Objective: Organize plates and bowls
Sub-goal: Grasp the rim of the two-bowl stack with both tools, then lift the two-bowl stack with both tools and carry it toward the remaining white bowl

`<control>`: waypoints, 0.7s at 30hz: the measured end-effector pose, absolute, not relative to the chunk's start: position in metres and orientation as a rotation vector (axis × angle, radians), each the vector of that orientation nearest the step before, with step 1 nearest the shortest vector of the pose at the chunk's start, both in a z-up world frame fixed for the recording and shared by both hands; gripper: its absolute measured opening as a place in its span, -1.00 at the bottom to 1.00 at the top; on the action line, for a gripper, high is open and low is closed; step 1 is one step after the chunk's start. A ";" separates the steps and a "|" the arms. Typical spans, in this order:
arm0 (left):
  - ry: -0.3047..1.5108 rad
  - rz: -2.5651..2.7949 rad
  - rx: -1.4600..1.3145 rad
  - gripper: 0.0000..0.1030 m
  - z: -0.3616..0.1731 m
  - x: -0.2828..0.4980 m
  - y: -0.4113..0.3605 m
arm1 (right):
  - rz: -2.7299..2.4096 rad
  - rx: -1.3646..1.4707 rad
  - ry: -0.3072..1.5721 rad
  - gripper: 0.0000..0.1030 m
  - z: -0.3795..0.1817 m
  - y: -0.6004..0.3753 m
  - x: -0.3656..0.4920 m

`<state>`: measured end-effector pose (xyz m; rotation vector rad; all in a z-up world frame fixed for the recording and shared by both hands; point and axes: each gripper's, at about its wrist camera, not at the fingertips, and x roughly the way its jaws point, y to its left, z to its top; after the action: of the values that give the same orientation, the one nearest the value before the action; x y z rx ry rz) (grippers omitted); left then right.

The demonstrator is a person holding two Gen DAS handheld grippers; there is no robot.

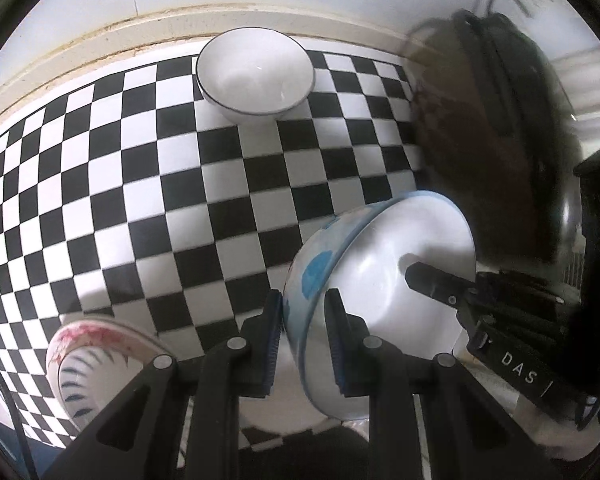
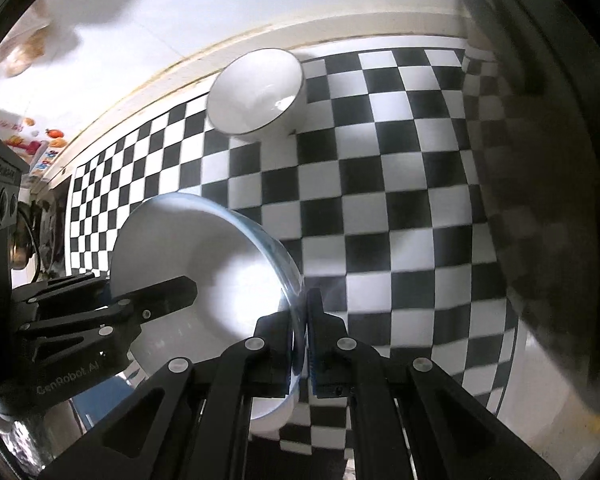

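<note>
Checkered black-and-white cloth [image 1: 148, 184] runs to a cream ledge [image 1: 100, 40] at the far edge, with wide bare squares in the middle. A white bowl [image 1: 255, 72] sits far, against that ledge; a red-patterned bowl [image 1: 96, 364] lies near left, and a dark blurred shape [image 1: 500, 128] crowds the right. Both grippers pinch one blue-rimmed bowl [image 1: 380, 280], tilted above the cloth: left gripper [image 1: 303, 344] narrowly clamps its near rim, right gripper [image 2: 300, 344] its opposite rim.
</note>
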<state>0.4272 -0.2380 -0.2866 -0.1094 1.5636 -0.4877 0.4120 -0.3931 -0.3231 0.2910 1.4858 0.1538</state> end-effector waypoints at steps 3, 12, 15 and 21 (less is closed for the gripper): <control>1.578 -0.508 -0.099 -0.63 -0.283 0.409 -0.230 | 0.162 0.299 1.484 -0.86 -0.313 -0.391 0.388; 1.676 -0.498 -0.083 -0.63 -0.318 0.374 -0.216 | 0.175 0.337 1.544 -0.84 -0.341 -0.383 0.341; 1.700 -0.488 -0.056 -0.63 -0.332 0.369 -0.217 | 0.172 0.346 1.572 -0.84 -0.360 -0.380 0.336; 1.732 -0.475 -0.001 -0.63 -0.350 0.363 -0.221 | 0.176 0.351 1.618 -0.84 -0.386 -0.374 0.326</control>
<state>0.3625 -0.2210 -0.3499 -0.0009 1.7323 -0.4748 0.3260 -0.3737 -0.3862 0.3507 1.6183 0.1761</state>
